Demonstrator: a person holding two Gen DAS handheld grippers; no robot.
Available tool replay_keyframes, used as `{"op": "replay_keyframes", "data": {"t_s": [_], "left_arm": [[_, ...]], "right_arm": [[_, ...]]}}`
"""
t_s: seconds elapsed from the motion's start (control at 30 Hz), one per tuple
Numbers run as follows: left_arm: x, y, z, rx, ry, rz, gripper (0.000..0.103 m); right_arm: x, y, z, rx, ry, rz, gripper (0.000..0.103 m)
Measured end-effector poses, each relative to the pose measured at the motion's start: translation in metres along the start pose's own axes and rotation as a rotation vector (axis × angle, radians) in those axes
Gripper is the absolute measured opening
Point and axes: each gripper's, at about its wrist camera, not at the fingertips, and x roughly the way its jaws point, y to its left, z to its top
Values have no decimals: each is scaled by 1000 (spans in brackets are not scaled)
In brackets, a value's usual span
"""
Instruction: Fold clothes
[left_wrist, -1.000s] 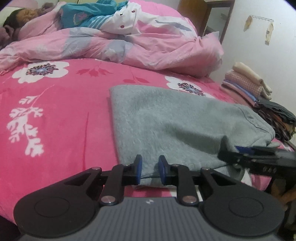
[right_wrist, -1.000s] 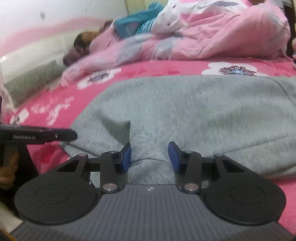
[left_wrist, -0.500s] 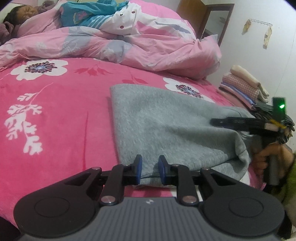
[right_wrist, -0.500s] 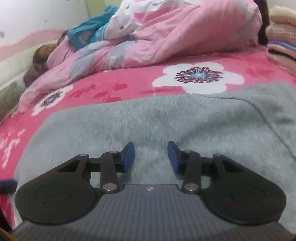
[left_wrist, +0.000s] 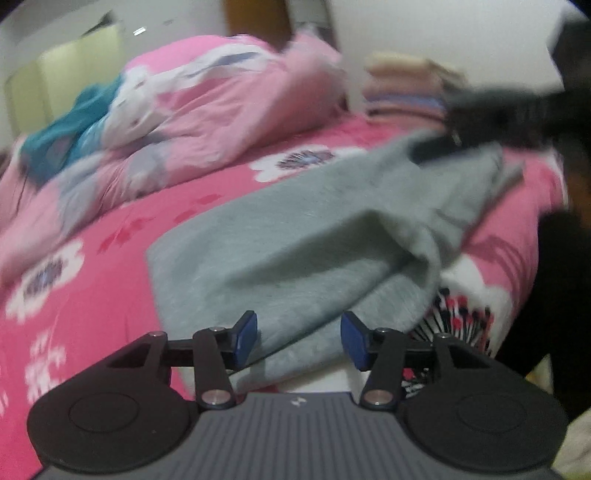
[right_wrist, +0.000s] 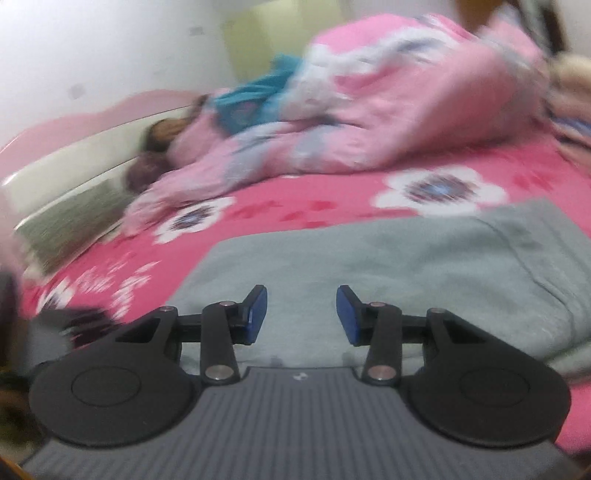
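From where I sit, the bed (left_wrist: 92, 266) with its pink flowered cover carries everything: a bunched pink duvet (left_wrist: 207, 110) at the far end, a stack of folded clothes (left_wrist: 402, 85) at the far right, which I take as pieces already finished, and the grey garment (right_wrist: 388, 266) lying near me across the cover. I judge this piece about midway: in the left view its right-hand part is doubled over in a thick rolled lip (left_wrist: 413, 236), yet the layers sit uneven and the near edge hangs loose, so squaring up and at least one more fold remain. My left tool (left_wrist: 299, 338) has just been opening; the garment's near edge lies between its blue pads, which no longer press on it. My right tool (right_wrist: 301, 314) stands apart above the cloth, holding nothing.
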Motion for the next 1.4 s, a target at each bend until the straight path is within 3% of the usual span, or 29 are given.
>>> {"op": "replay_keyframes", "data": {"t_s": [0.07,0.13,0.17,0.23,0.37,0.47,0.63,0.8,1.0,1.17,1.3,1.4], "left_arm": [[8,-10,2,65,20,16,39],[14,-16,5,106,29,19,34],[15,-17,6,120,25,16,26],[16,-19,8,138,10,14,10],[-1,-9,11,88,-40,-35,6],[-7,-10,3,123,-19,-84,6],[7,-23,-13,200,10,-54,7],[3,-14,-11,143,5,-68,18],[-9,2,-12,16,-5,-83,22],[-14,15,-11,-66,-27,-64,25],[-5,9,-11,-26,-13,-56,34],[-1,0,-13,26,-8,-55,44]], "right_arm": [[-1,23,-2,-132,9,57,41],[3,43,-6,-258,34,64,41],[5,49,-8,-291,45,60,41],[8,50,-9,-289,47,51,41],[4,41,-7,-233,24,22,41],[0,29,-9,-200,18,1,41],[13,12,-15,-117,64,-21,41],[13,24,-16,-146,44,61,41],[42,28,-42,-220,233,6,38],[24,27,-24,-170,148,50,39],[30,35,-14,-207,121,22,39],[16,37,-9,-188,81,60,39]]}}
